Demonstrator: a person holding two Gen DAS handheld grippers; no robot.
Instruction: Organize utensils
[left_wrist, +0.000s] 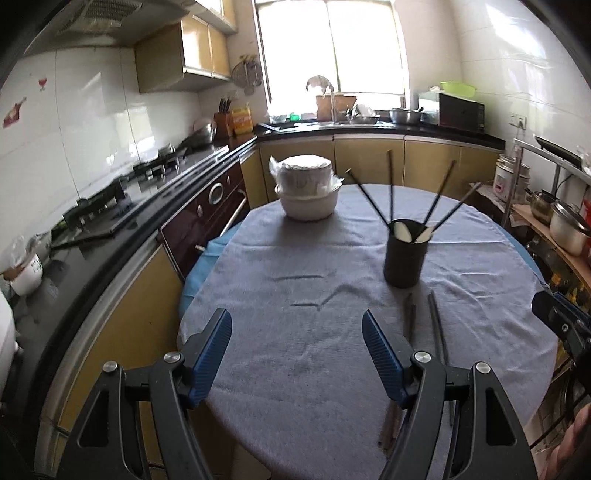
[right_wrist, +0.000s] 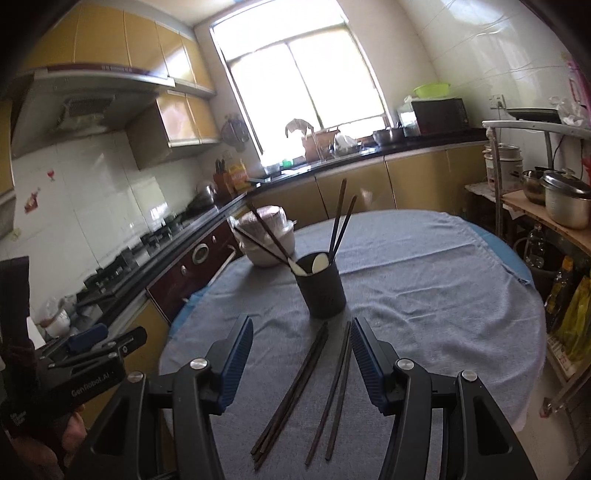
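**Loose chopsticks lie short of the holder, both grippers empty**

Starting at the left, the kitchen counter (left_wrist: 110, 236) runs along close to the table's left rim, leaving only a narrow gap there. The grey cloth (left_wrist: 295, 288) covers the round table (right_wrist: 517, 266), and a broad stretch of it lies bare in front of the left gripper (left_wrist: 297, 328), whose blue pads stand wide apart with nothing between them. Farther back, near the far-left edge, sits a stack of white bowls (left_wrist: 308, 192). Right of centre stands the black holder (left_wrist: 405, 254), upright, with chopsticks fanning out of its mouth and white spoons inside. Just on the near side of it lie the loose chopsticks (right_wrist: 317, 384) flat on the cloth, in two groups side by side, long axes running from the holder toward the near rim, tips spreading slightly apart. The right gripper (right_wrist: 303, 332) hovers above them, fingers parted and clear of them. Beyond the right rim, a shelf with pots (right_wrist: 554, 206) crowds close.
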